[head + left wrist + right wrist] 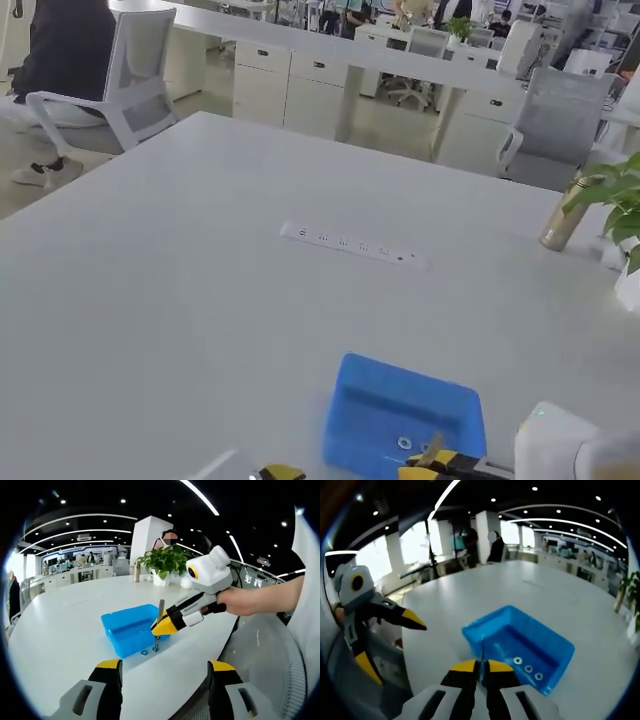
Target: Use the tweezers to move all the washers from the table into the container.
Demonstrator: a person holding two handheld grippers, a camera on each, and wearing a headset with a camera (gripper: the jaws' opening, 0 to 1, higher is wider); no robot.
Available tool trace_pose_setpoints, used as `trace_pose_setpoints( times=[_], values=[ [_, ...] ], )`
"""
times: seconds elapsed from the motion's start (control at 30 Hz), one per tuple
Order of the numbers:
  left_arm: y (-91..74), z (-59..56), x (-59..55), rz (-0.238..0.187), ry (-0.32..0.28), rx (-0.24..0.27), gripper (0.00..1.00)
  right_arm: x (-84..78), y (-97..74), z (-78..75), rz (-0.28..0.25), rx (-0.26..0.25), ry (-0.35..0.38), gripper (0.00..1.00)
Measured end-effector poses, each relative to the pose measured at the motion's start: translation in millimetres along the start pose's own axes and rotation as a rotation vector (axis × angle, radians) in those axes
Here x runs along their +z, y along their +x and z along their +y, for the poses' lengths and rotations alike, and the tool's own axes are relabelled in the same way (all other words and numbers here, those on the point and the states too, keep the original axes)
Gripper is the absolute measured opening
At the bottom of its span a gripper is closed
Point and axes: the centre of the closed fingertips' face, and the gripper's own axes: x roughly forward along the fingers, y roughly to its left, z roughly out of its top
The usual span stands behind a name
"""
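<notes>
The right tool is pinched narrow on the tweezers, which stick straight out between its jaws. In the left gripper view they stand nearly upright, tips down on the table. The tips meet one of two loose washers, which lie side by side on the table just outside the wall of the blue container that faces the left tool. Whether the tips already grip that washer is too small to tell. Three washers already lie in a row inside the container. The left tool hangs wide and empty, back toward the table's near edge, so the right tool is the nearer one by far. The coming move likely turns on this: the container lies just beyond the loose washers, on the side away from the left tool — a short lift over that one wall.
</notes>
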Motion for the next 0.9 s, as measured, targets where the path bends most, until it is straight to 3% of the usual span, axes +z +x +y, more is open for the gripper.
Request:
trace_pose_setpoints(
  times=[0.03, 0.2, 0.5, 0.6, 0.67, 0.73, 0.8, 0.9],
  values=[
    [0.0, -0.4, 0.3, -0.001, 0.003, 0.0, 0.69, -4.7, -0.4, 2.1, 0.03, 0.004, -0.017, 0.03],
    [-1.7, 7.5, -1.2, 0.002, -0.019, 0.043, 0.7, -4.8, -3.1, 8.2, 0.023, 0.031, -0.06, 0.03],
    [-2.2, 8.7, -0.3, -0.013, -0.03, 0.049, 0.7, -8.3, -10.5, 4.7, 0.008, 0.109, -0.082, 0.03],
    [-1.7, 9.1, -1.3, -0.005, -0.02, 0.054, 0.7, -9.7, -12.7, 8.4, 0.015, 0.14, -0.091, 0.02],
    [-1.2, 10.8, -6.6, 0.022, -0.029, 0.064, 0.7, -9.2, -15.9, 13.7, 0.012, 0.173, -0.136, 0.03],
    [-2.5, 14.1, -6.8, 0.021, -0.031, 0.082, 0.7, -11.1, -15.9, 10.2, 0.018, 0.165, -0.164, 0.03],
    [-4.4, 16.3, -2.1, -0.011, -0.054, 0.087, 0.7, -9.9, -17.6, 6.3, 0.017, 0.153, -0.165, 0.03],
    [-6.4, 18.6, -1.4, -0.023, -0.066, 0.096, 0.7, 0.3, -17.7, -1.4, -0.031, 0.115, -0.147, 0.03]
  ],
)
